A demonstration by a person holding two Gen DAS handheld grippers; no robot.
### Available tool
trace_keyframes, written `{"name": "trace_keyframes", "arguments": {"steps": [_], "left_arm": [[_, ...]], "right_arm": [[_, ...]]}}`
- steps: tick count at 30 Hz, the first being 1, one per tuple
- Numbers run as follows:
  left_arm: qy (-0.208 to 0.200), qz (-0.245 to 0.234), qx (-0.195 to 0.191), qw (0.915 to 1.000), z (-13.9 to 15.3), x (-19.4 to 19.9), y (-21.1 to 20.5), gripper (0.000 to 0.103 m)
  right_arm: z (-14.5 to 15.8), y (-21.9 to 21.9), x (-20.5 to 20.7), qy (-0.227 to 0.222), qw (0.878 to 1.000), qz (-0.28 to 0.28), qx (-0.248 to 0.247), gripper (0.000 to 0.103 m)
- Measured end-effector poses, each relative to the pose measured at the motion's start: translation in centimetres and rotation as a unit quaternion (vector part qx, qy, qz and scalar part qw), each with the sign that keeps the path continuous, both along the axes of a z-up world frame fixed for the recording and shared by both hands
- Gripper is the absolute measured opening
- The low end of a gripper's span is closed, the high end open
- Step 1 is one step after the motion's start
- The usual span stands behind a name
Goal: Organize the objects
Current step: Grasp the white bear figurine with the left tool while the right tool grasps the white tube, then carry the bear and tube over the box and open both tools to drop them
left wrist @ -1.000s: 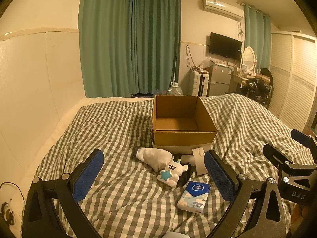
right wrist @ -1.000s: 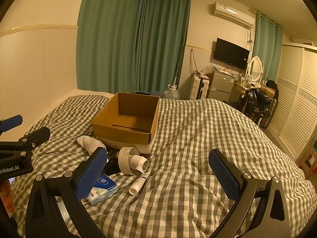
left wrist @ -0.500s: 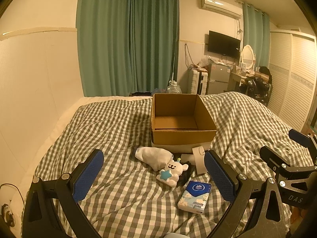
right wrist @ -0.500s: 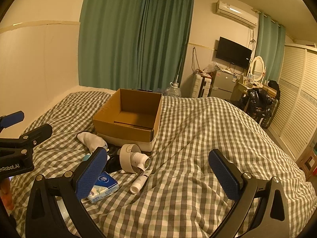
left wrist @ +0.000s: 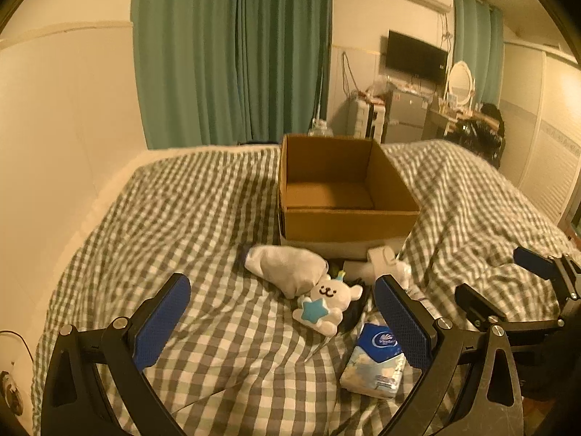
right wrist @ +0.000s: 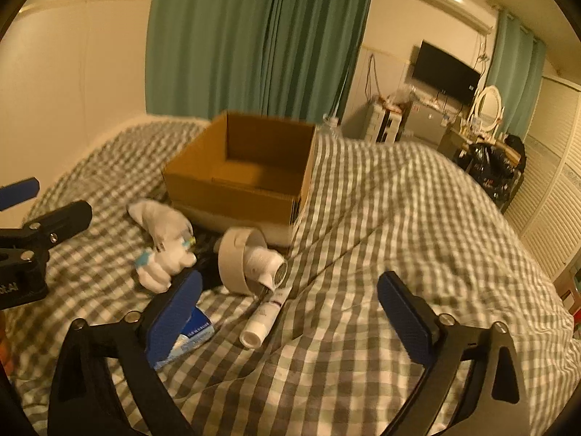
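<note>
Square corrugated cardboard box [left wrist: 345, 196] — soft plush bear [left wrist: 328, 303] on gingham quilt [left wrist: 203, 225]

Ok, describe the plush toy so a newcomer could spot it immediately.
Find the open cardboard box on the checked bedspread. In the clutter in front of it lies the small white plush toy, touching a rolled white sock. Only it has a stitched smiling face and a blue star.
</note>
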State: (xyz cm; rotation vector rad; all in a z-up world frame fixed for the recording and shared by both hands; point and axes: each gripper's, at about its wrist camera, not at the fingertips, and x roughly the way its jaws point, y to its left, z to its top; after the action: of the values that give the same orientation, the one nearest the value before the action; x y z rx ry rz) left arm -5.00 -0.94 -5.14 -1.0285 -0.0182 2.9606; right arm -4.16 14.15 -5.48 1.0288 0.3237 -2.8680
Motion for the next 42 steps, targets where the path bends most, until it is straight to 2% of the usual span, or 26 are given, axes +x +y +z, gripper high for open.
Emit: {"name": "trace_keyframes", "arguments": {"steps": [5, 7, 11, 15, 18, 20, 27, 29, 31, 32, 34, 35, 37, 42], "left_arm": [[-0.031, -0.02, -0.014, 0.9992, -2.1, -1.7, 1.0, 0.103], [-0.044, -0.03, -0.015, 0.9984, -2.9, -2.4, 1.3, 0.103], [-0.064, -0.043, -0.018, 0.9969, -4.1, -3.4, 1.8, 0.103], [-0.078, -0.048, -0.025, 0.9955, -5.2, -4.2, 2.2, 0.103], [-0.095, -0.053, -0.025, 0.9938, -6.3, -5.1, 2.3, 0.103], [-0.11, -0.063, -0.018, 0.9918, -7.0, -5.7, 2.4, 0.103], [-0.149, -0.081, -0.001, 0.9856, -9.3, -7.7, 2.9, 0.102], [-0.162, -0.079, 0.007, 0.9836, -9.8, -8.2, 2.8, 0.098], [-0.175, -0.081, 0.02, 0.9811, -10.3, -8.6, 2.4, 0.084], [-0.177, -0.083, 0.026, 0.9804, -10.4, -8.6, 2.3, 0.08], [-0.175, -0.094, 0.035, 0.9795, -10.3, -8.4, 2.4, 0.064], [-0.174, -0.101, 0.036, 0.9789, -10.3, -8.4, 2.5, 0.059], [-0.172, -0.101, 0.027, 0.9796, -10.3, -8.0, 2.6, 0.053], [-0.168, -0.097, 0.023, 0.9808, -9.6, -7.0, 2.7, 0.052]], "right_arm": [[-2.6, -0.4, -2.0, -0.051, 0.999, 0.017, 0.005, 0.082], [-3.1, -0.4, -2.4, -0.062, 0.998, 0.021, 0.005, 0.081], [-4.7, -0.3, -3.4, -0.094, 0.995, 0.028, 0.001, 0.068], [-6.0, -0.6, -4.2, -0.124, 0.991, 0.041, 0.006, 0.066], [-7.0, -0.8, -4.9, -0.147, 0.988, 0.053, 0.005, 0.055], [-7.6, -0.6, -5.4, -0.155, 0.987, 0.05, 0.002, 0.038], [-8.1, 0.9, -6.4, -0.165, 0.985, 0.033, -0.025, 0.031], [-8.2, 1.1, -6.5, -0.168, 0.985, 0.032, -0.028, 0.031], [-8.3, 1.2, -6.4, -0.169, 0.985, 0.032, -0.03, 0.031], [-8.3, 1.2, -6.4, -0.17, 0.985, 0.032, -0.029, 0.03], [-8.5, 1.2, -6.6, -0.175, 0.984, 0.032, -0.027, 0.03], [-8.7, 1.2, -6.8, -0.18, 0.983, 0.033, -0.027, 0.03], [-9.2, 1.1, -7.1, -0.188, 0.981, 0.032, -0.024, 0.03], [-9.6, 0.7, -7.0, -0.201, 0.979, 0.028, -0.021, 0.03]]}}
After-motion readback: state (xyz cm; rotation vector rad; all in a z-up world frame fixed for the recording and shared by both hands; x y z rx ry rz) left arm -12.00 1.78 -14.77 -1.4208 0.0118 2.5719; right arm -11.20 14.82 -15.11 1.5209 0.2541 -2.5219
